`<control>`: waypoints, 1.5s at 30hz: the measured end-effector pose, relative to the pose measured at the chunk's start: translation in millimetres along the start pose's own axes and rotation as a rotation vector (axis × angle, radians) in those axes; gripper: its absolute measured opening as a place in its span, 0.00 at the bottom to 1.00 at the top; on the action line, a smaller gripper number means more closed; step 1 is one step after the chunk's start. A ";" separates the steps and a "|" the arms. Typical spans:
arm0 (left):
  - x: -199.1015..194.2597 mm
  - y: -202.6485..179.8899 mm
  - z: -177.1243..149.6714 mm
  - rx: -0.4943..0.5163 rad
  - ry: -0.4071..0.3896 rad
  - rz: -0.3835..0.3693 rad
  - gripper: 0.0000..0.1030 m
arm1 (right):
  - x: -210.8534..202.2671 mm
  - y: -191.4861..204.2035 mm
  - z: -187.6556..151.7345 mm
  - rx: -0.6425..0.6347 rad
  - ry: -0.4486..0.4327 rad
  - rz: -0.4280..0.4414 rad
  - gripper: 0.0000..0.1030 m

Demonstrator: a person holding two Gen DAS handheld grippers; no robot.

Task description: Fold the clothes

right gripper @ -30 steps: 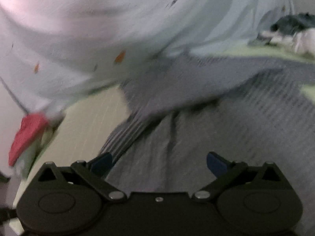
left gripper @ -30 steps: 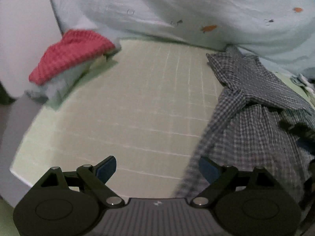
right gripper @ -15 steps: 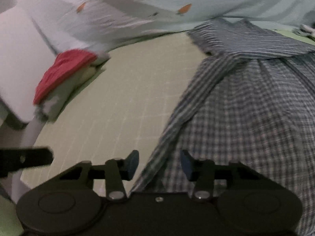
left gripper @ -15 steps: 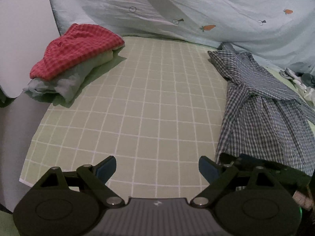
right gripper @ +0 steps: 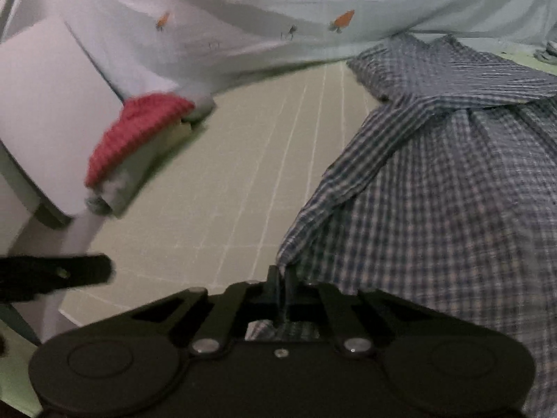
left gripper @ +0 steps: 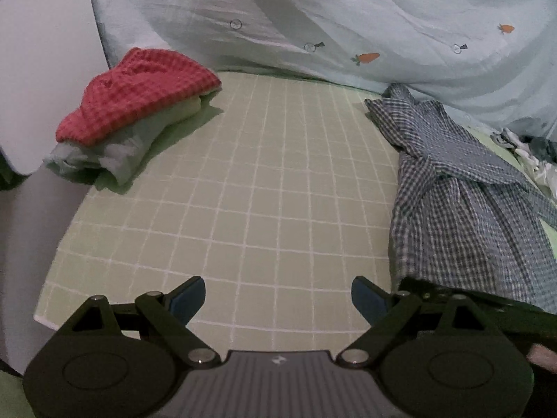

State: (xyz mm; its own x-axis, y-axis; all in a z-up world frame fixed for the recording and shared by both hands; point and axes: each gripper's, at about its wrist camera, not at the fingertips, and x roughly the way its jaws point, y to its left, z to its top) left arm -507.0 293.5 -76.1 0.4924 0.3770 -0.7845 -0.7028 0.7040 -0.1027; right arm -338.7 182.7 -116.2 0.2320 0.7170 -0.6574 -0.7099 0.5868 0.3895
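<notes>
— Two grippers in play; what is each doing?
— In the right wrist view, the right gripper (right gripper: 282, 280) has its fingers pressed together on the near left corner of the blue-and-white checked cotton shirt (right gripper: 435, 188). The left gripper (left gripper: 277, 294) hangs with its blue-padded fingers wide apart over the pale green grid-lined bed sheet (left gripper: 243, 188), touching nothing.
— Where does the shirt lie, and how does it run?
— From the left wrist view it fills the 3 o'clock side, rumpled, its long axis running from the near hem away toward 1 o'clock, where the far end meets the light blue carrot-print quilt (left gripper: 348, 17). One sleeve crosses the body diagonally.
— Anything else on the sheet?
— At 10 o'clock, well apart from the shirt, sits a folded stack: a red checked garment (left gripper: 139, 94) on top of pale grey-green folded clothes (left gripper: 115, 149). More crumpled white and dark laundry (left gripper: 532, 153) shows at the far right edge.
</notes>
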 end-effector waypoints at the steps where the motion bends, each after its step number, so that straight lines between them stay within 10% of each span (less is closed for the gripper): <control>1: 1.3 -5.5 0.1 -0.005 0.003 -0.008 0.88 | -2.4 -2.5 0.9 0.004 -0.003 0.007 0.03; 23: 61.7 -191.3 -34.7 0.180 0.195 -0.130 0.89 | -80.1 -174.2 13.3 0.193 0.003 -0.081 0.03; 35: 91.8 -199.2 -46.4 0.227 0.343 -0.053 0.89 | -51.3 -188.2 13.7 0.115 0.118 -0.173 0.06; 45: 90.9 -178.7 9.9 0.089 0.214 -0.003 0.89 | -62.1 -211.6 58.0 0.142 0.067 -0.240 0.33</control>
State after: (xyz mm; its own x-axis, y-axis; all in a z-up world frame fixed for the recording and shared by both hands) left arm -331.5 208.0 -123.0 0.3678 0.2453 -0.8970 -0.6485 0.7590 -0.0584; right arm -164.3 35.8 -120.4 0.3350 0.5273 -0.7809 -0.5384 0.7872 0.3006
